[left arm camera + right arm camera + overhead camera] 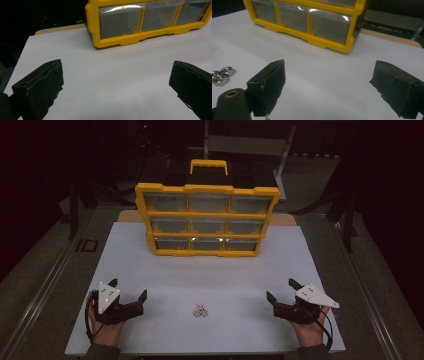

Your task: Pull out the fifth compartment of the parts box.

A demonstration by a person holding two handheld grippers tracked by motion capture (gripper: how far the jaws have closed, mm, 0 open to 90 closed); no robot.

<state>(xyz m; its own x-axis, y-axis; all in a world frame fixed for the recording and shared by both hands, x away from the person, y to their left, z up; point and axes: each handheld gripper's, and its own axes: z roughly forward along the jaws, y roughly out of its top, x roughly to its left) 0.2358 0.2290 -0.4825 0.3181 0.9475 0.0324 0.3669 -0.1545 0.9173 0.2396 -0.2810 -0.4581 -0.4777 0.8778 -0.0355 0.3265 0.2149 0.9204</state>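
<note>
A wide stretch of bare white surface (165,270) is left between the yellow drawer cabinet (206,218) at the far edge and the nuts (201,310), which are clustered near the front edge midway between the hands. The left claw (129,290) and right claw (281,289) are held low at the near corners, well apart from the nuts, angled inward with jaws spread wide and nothing gripped.

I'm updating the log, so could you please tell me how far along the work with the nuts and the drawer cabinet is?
Nothing looks done yet: the metal nuts lie clustered on the white table, and every drawer of the yellow cabinet appears closed. Nothing is in hand: the left gripper and right gripper rest either side of the nuts, jaws open and empty. Any picking up or stowing probably remains.
</note>
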